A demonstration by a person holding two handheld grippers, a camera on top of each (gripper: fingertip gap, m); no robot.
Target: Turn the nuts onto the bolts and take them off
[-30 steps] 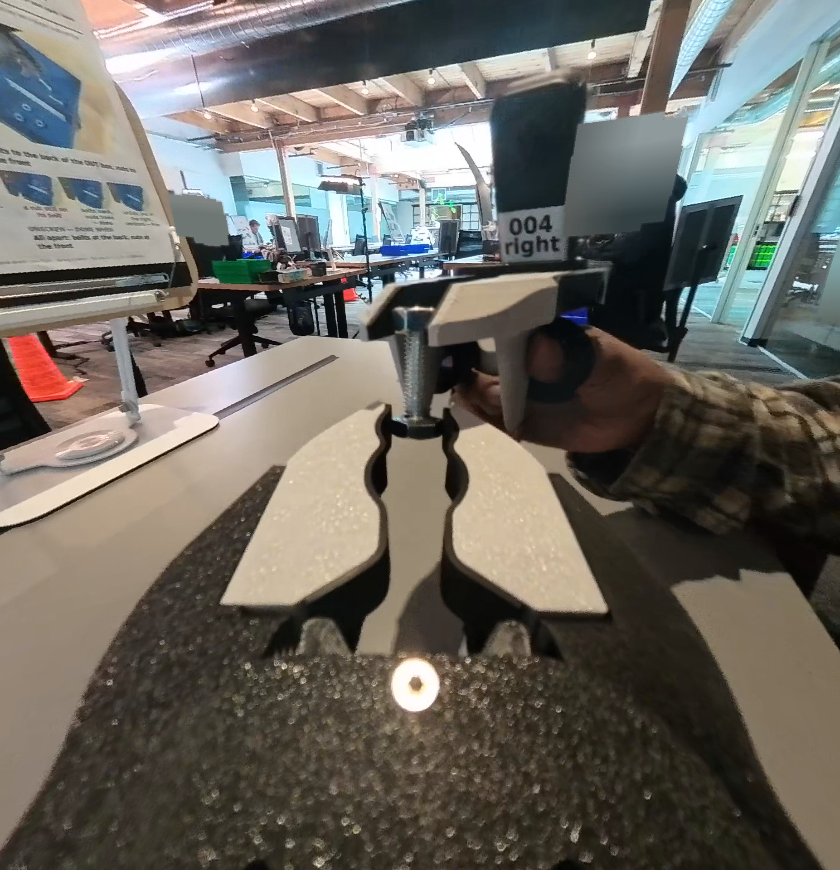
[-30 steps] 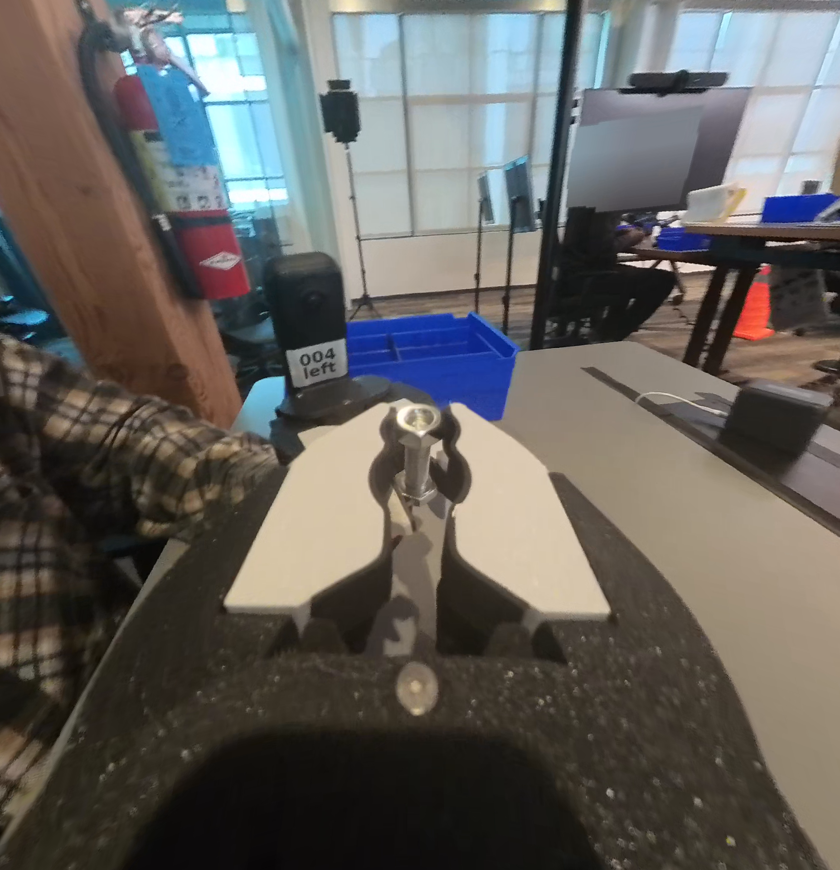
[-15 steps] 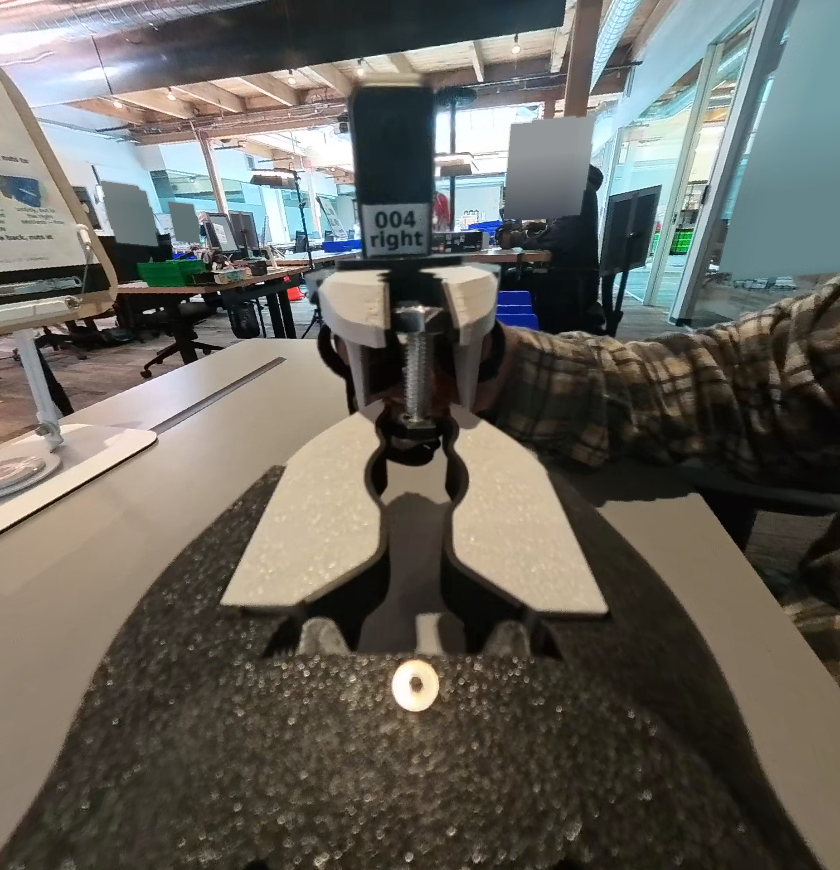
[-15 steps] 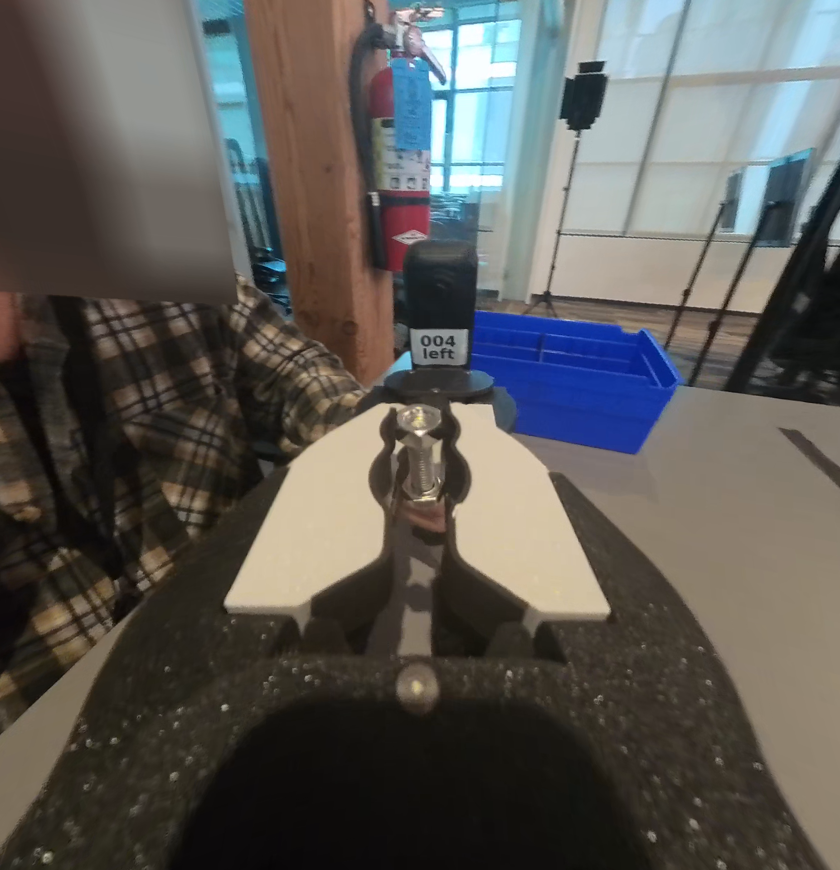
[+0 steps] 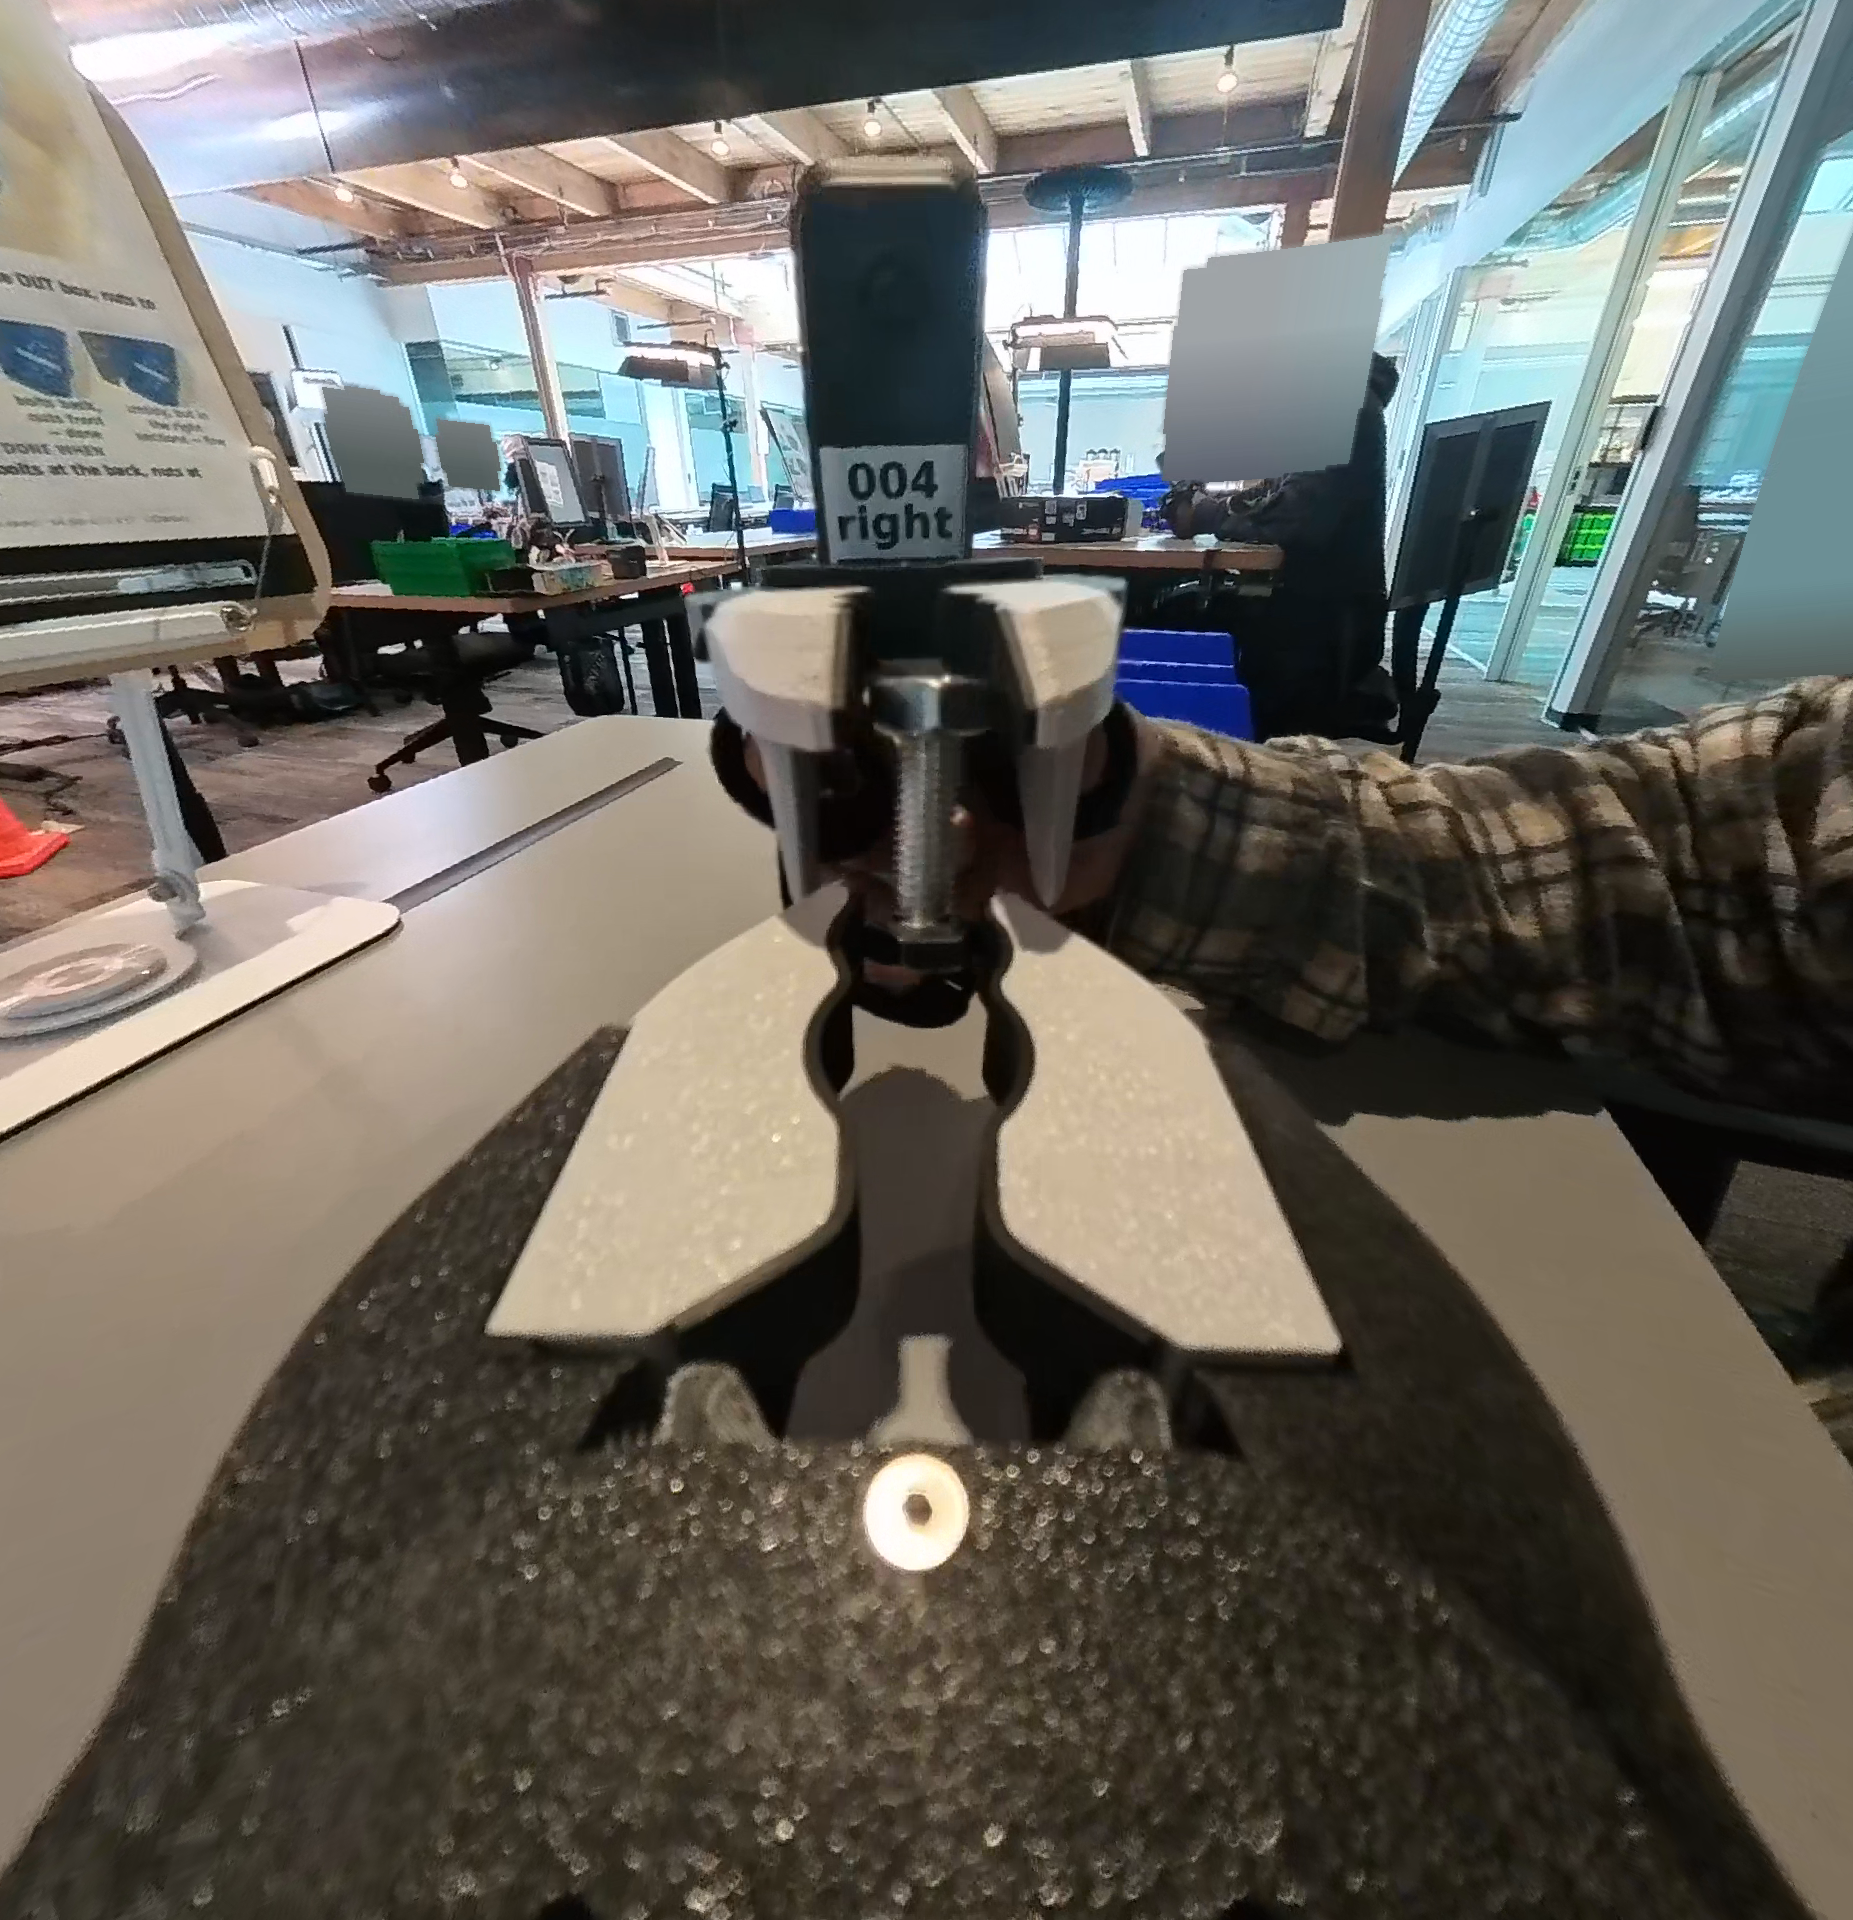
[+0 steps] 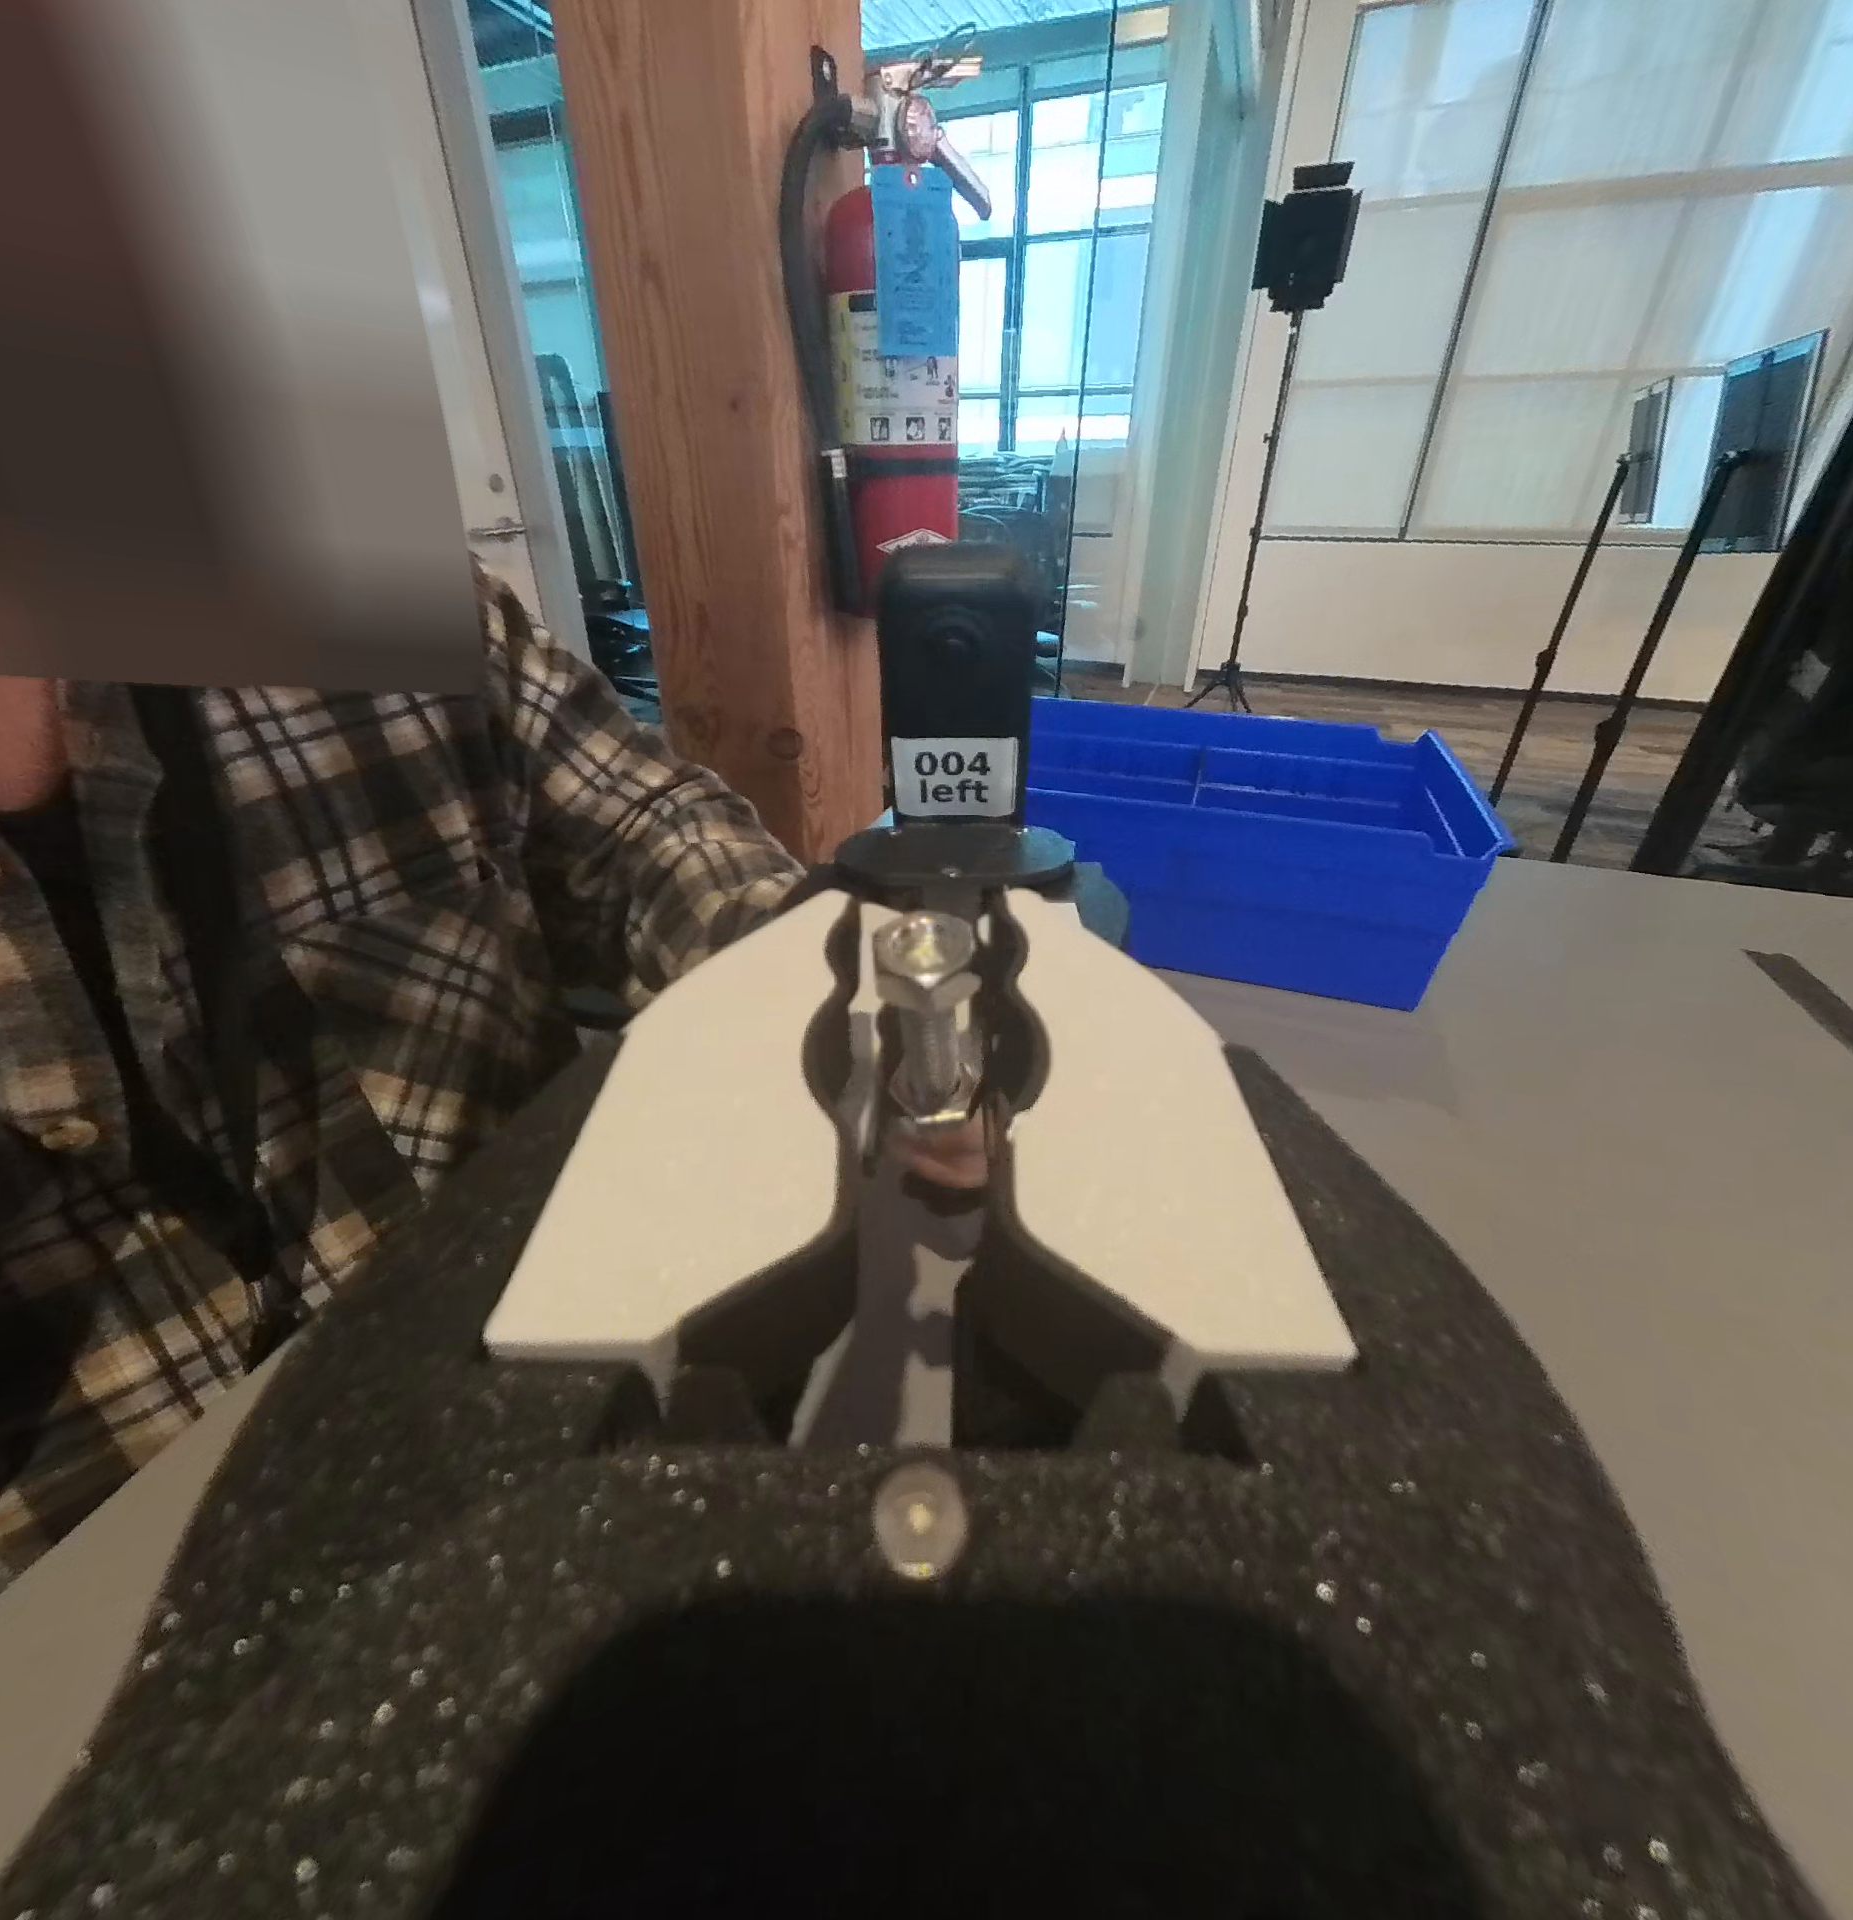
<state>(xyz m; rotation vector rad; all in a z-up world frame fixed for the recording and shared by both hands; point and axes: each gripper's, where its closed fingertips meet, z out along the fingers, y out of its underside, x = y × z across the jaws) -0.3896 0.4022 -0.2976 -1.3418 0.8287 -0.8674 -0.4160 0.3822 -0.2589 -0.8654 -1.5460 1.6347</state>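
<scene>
A silver bolt [image 5: 927, 821] hangs head up between the two grippers above the grey table [image 5: 226, 1122]. My right gripper [image 6: 920, 940] is shut on the bolt's hex head [image 6: 920, 961]; it faces me head-on in the left wrist view [image 5: 922, 675]. My left gripper [image 5: 922, 940] is shut on the nut [image 5: 927, 951] at the bolt's lower end. In the right wrist view the nut [image 6: 934, 1103] sits on the thread below the head, with the left gripper's tips around it.
A blue bin [image 6: 1265, 831] stands on the table behind the left gripper. A paper stand [image 5: 122, 499] with a white base [image 5: 174, 956] stands at the left. The person's plaid sleeve [image 5: 1473, 862] reaches in from the right. The table edge [image 5: 1628, 1174] runs close by.
The right gripper swung from side-on to head-on with the left gripper, keeping the bolt in the nut. Over the last half second the pose is nearly unchanged.
</scene>
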